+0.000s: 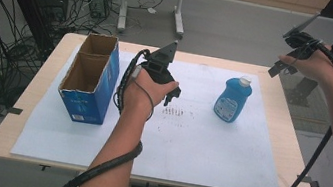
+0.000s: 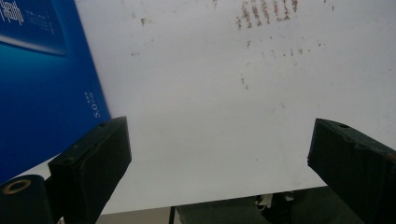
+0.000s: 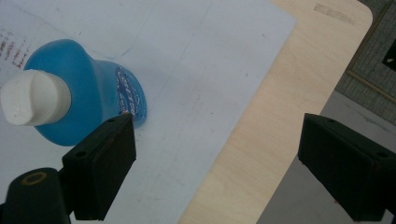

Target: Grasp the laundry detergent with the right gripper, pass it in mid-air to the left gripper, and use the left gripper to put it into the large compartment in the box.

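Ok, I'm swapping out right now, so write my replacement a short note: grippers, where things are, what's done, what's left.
Left gripper: jaws wide open, empty, over the white mat beside the blue box.
Right gripper: jaws wide open, empty, raised above the table's right edge, looking down on the blue bottle.
The bottle stands upright on the mat, white cap on. The box stands at the left, top open, apparently empty.
Done: nothing gripped yet.
Left: probably grasp the bottle and move it, likely into the box.
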Motion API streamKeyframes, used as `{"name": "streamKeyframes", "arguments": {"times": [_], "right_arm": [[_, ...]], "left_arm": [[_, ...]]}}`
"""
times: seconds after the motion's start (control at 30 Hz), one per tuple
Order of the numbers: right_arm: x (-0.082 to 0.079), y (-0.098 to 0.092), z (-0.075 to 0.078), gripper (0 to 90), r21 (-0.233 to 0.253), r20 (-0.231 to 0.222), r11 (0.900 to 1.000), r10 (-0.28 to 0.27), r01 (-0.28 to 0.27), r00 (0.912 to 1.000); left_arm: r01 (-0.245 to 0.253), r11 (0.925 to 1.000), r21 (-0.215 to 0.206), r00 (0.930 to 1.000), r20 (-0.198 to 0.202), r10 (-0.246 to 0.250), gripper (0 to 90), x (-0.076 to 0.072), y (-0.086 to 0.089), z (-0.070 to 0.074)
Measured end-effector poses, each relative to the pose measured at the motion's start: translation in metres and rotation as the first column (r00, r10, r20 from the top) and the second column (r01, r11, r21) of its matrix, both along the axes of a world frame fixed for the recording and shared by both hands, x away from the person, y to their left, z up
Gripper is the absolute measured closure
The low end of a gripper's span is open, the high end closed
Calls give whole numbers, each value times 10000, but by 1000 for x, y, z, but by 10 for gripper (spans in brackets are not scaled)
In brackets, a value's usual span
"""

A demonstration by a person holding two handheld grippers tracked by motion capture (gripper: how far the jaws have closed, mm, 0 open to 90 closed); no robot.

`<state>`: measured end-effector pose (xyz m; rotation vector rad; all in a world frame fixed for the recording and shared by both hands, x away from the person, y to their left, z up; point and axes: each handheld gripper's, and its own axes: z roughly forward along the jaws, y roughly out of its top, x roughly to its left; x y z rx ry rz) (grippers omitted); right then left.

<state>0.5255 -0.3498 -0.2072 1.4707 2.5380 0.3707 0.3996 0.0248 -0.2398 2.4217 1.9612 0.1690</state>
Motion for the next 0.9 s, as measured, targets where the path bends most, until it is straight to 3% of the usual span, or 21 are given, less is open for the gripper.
{"name": "streamKeyframes", "arguments": {"times": [0.4, 0.9], "right_arm": [[-5, -4, 1, 114, 117, 59, 9999, 122, -123, 9999], [-37, -2, -5, 96, 355, -128, 9921, 1209, -1203, 9926]], "left_arm": [[94, 10000, -23, 9999, 97, -94, 65, 1, -3, 1], [311, 9995, 0, 9992, 240, -311, 65, -4, -5, 6]]}}
